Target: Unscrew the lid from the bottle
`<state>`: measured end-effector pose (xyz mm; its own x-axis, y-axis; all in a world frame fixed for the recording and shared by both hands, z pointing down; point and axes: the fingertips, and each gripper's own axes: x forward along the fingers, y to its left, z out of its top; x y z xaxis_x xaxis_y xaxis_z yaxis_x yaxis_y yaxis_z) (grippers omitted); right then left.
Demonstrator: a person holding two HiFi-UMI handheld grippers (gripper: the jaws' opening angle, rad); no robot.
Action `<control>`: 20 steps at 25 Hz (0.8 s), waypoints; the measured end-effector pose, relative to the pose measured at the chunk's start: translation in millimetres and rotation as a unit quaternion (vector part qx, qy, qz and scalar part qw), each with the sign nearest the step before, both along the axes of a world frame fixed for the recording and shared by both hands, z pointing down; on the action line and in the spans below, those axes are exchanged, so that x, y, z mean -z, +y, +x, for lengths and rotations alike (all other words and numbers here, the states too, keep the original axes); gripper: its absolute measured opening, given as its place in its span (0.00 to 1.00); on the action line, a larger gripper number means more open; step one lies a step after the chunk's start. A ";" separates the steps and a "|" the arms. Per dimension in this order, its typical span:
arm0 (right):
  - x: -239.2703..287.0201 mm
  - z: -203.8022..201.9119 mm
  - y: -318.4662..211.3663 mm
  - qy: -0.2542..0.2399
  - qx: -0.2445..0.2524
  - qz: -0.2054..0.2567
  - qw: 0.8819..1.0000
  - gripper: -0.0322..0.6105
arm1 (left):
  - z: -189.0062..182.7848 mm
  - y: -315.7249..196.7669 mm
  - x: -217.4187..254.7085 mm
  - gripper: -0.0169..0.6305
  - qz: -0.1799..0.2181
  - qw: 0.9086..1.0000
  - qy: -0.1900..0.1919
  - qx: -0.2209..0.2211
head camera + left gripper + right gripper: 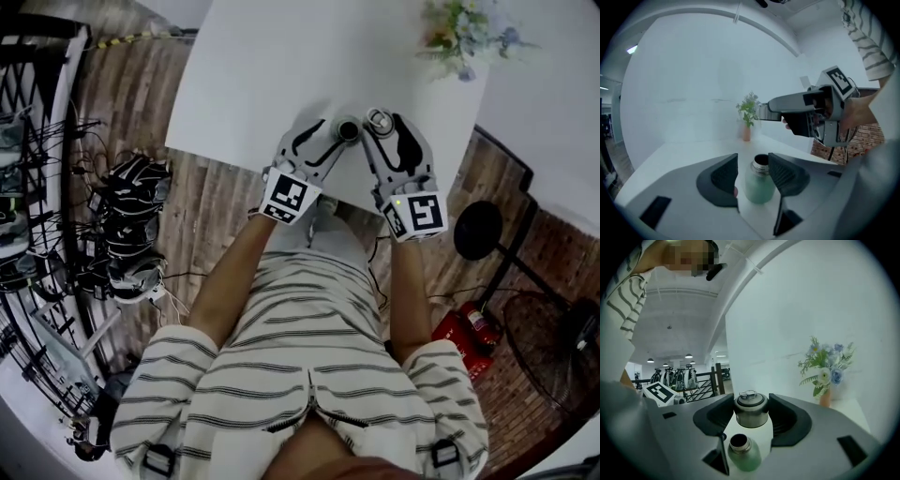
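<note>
On the white tabletop, the left gripper's fingers pinch the open bottle. The right gripper's fingers clamp the freed lid. Unscrewing looks done; next, set the lid down.

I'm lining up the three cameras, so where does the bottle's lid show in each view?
Head view: the lid sits mid-frame between the right gripper's jaws, just right of the open bottle.
Left gripper view: small, at the right gripper's tip, above the bottle.
Right gripper view: centre, clamped between the jaws, with the bottle below it.
Shared landmark: the flower vase at the table's far end.
</note>
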<state>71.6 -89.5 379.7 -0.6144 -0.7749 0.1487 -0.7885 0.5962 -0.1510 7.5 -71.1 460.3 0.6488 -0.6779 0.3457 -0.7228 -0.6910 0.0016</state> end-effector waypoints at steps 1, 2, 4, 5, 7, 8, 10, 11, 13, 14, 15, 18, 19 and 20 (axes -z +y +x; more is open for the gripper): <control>5.0 0.6 1.4 0.002 -0.007 0.002 1.000 0.42 | -3.5 -0.4 8.0 0.31 0.002 1.000 0.003 0.010; 10.4 1.7 2.1 0.003 -0.015 0.004 1.000 0.42 | -6.3 -1.3 16.0 0.27 0.005 1.000 0.005 0.020; 22.4 5.6 1.7 0.005 -0.032 0.008 0.999 0.42 | -10.2 -4.3 32.8 0.21 0.013 0.999 0.001 0.037; 28.6 7.7 1.7 0.006 -0.042 0.010 0.999 0.42 | -11.6 -5.3 41.5 0.18 0.018 0.999 -0.001 0.045; 41.1 10.2 2.5 0.011 -0.054 0.018 0.998 0.42 | -15.2 -7.0 58.6 0.10 0.024 0.998 0.001 0.063; 47.3 10.1 3.3 0.014 -0.057 0.023 0.998 0.42 | -18.1 -7.9 66.7 0.06 0.025 0.997 0.004 0.075; 59.4 7.9 5.4 0.017 -0.059 0.031 0.998 0.42 | -25.8 -9.5 82.6 0.02 0.027 0.995 0.010 0.099; 65.3 6.5 6.2 0.016 -0.060 0.033 0.998 0.42 | -29.2 -10.1 91.1 0.02 0.030 0.994 0.012 0.109; 77.2 5.7 7.2 0.016 -0.064 0.035 0.997 0.42 | -33.5 -10.6 108.6 0.02 0.037 0.992 0.020 0.121; 83.2 6.1 7.7 0.016 -0.068 0.035 0.997 0.42 | -34.8 -10.5 117.0 0.02 0.039 0.991 0.026 0.125; 89.5 6.3 8.1 0.016 -0.072 0.038 0.997 0.42 | -36.2 -10.2 125.2 0.02 0.041 0.990 0.031 0.127; 108.5 5.6 8.9 0.014 -0.079 0.049 0.996 0.42 | -40.3 -8.4 148.5 0.02 0.054 0.989 0.037 0.131; 114.2 5.6 8.5 0.013 -0.082 0.052 0.995 0.42 | -41.3 -8.2 155.6 0.02 0.058 0.989 0.038 0.132; 119.4 5.7 7.4 0.011 -0.084 0.054 0.995 0.42 | -42.1 -8.5 162.3 0.02 0.061 0.989 0.039 0.132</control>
